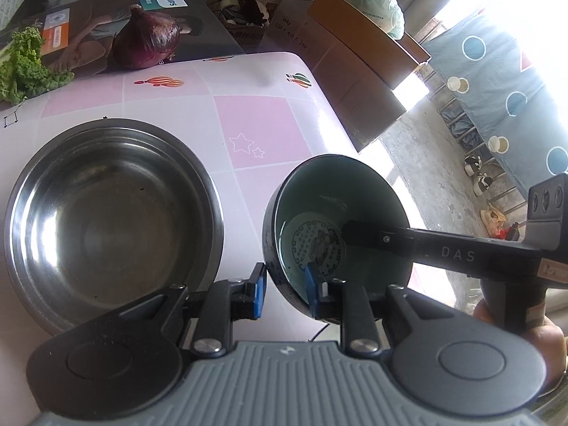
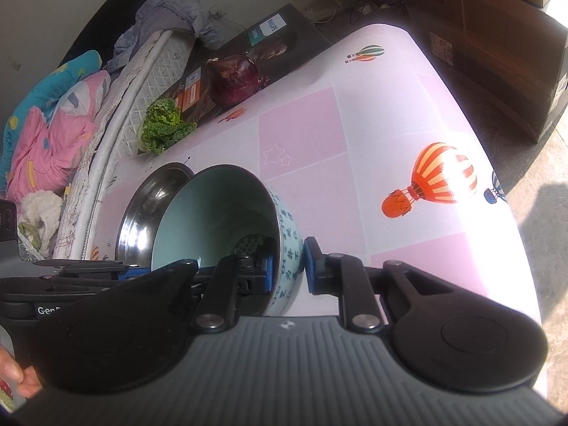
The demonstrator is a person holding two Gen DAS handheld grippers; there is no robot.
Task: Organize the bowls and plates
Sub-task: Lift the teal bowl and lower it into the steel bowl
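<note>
The left gripper (image 1: pixel 285 293) pinches the near rim of a pale green ceramic bowl with dark characters printed around its outside (image 1: pixel 337 220), one blue pad outside the wall and one inside. The right gripper (image 2: pixel 288 266) clamps the opposite rim the same way, its finger reaching into the bowl's hollow in the left wrist view. Held between the two, the bowl tilts and appears to hang just above the desk (image 2: pixel 390 113) with its pink checked cloth and printed balloons.

Just beside it, to its left, a wide stainless steel basin (image 1: pixel 113 220) sits flat and empty. Farther off lie a red onion (image 1: pixel 147 41) on a dark printed box (image 1: pixel 198 28) and a bunch of green lettuce (image 1: pixel 25 67).

The step in hand looks like carrying the bowl across to nest it in the basin. Next it needs both hands moving together, levelling the bowl, clearing the basin's rim, then lowering before either grip loosens.
</note>
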